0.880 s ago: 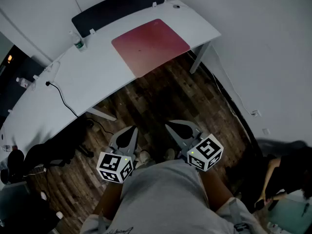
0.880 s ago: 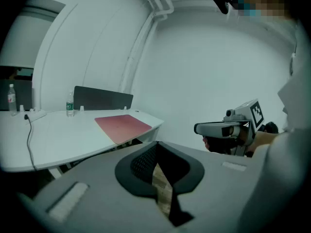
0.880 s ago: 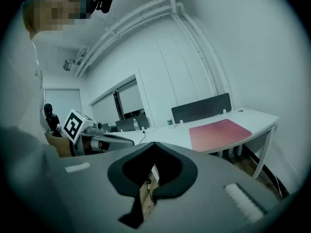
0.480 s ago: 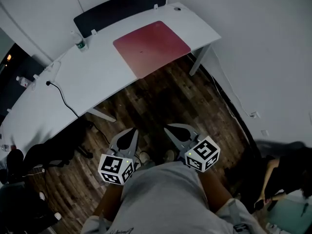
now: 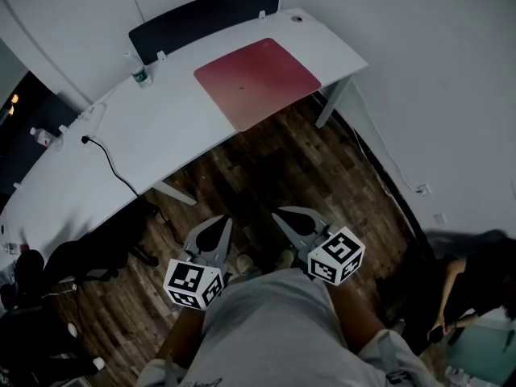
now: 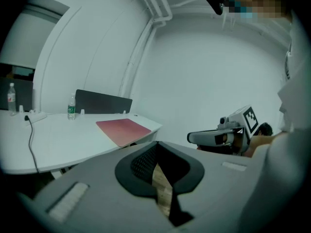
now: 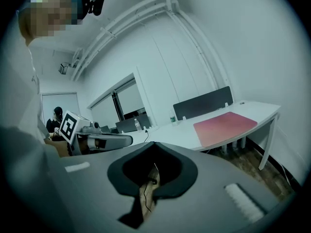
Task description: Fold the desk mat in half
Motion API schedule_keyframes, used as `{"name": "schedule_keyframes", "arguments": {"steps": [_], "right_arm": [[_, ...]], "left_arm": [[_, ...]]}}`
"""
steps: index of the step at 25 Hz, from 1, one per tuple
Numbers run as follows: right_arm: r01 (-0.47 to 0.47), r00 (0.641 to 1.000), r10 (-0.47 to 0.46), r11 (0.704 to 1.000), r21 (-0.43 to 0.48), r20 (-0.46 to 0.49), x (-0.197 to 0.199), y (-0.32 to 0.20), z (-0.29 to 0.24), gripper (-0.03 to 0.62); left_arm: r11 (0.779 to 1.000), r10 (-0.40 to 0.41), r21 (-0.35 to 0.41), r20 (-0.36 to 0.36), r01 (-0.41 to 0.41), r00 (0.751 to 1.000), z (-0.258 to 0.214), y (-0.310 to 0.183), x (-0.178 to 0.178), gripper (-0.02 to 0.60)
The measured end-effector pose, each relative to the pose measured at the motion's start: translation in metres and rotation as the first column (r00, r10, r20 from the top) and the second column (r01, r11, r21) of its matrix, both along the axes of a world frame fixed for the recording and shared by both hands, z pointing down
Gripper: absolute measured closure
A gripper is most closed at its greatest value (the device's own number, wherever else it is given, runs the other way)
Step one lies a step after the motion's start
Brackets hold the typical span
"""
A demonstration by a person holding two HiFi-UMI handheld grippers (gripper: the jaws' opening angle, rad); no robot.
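Desk mat (image 5: pixel 258 81), red, lies flat and unfolded on white desk (image 5: pixel 161 135), approx 12 o'clock from both grippers, well apart. Left gripper (image 5: pixel 219 224) & right gripper (image 5: pixel 284 216): jaws together, nothing held. Only head view shows wood floor (image 5: pixel 266 176) between. Vs earlier frame, desk sits slightly toward 2 o'clock.

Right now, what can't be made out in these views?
- Bottle label: too small, head view.
- Desk left end: cut off by head view's edge.
- Desk mat thickness: too small, every view.
- Floor below the person: hidden by their shirt, head view.
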State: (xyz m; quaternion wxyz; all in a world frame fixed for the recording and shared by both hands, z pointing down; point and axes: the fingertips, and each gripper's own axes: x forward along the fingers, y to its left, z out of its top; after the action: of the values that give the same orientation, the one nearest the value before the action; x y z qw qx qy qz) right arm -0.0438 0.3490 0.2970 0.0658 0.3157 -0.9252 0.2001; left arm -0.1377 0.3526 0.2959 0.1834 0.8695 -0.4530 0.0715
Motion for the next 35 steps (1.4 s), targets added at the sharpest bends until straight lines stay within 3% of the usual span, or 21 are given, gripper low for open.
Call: {"name": "schedule_keyframes", "arguments": {"steps": [4,16,23,35], "right_arm": [[-0.014,1.0,0.014,1.0,-0.01,-0.006,-0.015,0.007,0.004,0.588],[-0.022,1.0,0.022,1.0,-0.01,-0.006,-0.021,-0.012,0.014,0.588],[0.023,0.999,-0.022,0.999,0.032,-0.033,-0.02,-0.067,0.013,0.588],[0.138,0.984,-0.124,0.985,0.106,-0.125,0.004,-0.198,0.006,0.588]], "left_arm": [[1.0,0.001,0.032,-0.008,-0.001,1.0,-0.004,0.004,-0.016,0.563],[1.0,0.02,0.003,-0.002,-0.02,1.0,0.008,-0.019,-0.023,0.563],[1.0,0.001,-0.005,0.005,-0.001,1.0,0.012,-0.07,-0.017,0.563],[0.996,-0.091,-0.013,0.021,0.091,0.996,0.013,-0.198,0.001,0.563]]}}
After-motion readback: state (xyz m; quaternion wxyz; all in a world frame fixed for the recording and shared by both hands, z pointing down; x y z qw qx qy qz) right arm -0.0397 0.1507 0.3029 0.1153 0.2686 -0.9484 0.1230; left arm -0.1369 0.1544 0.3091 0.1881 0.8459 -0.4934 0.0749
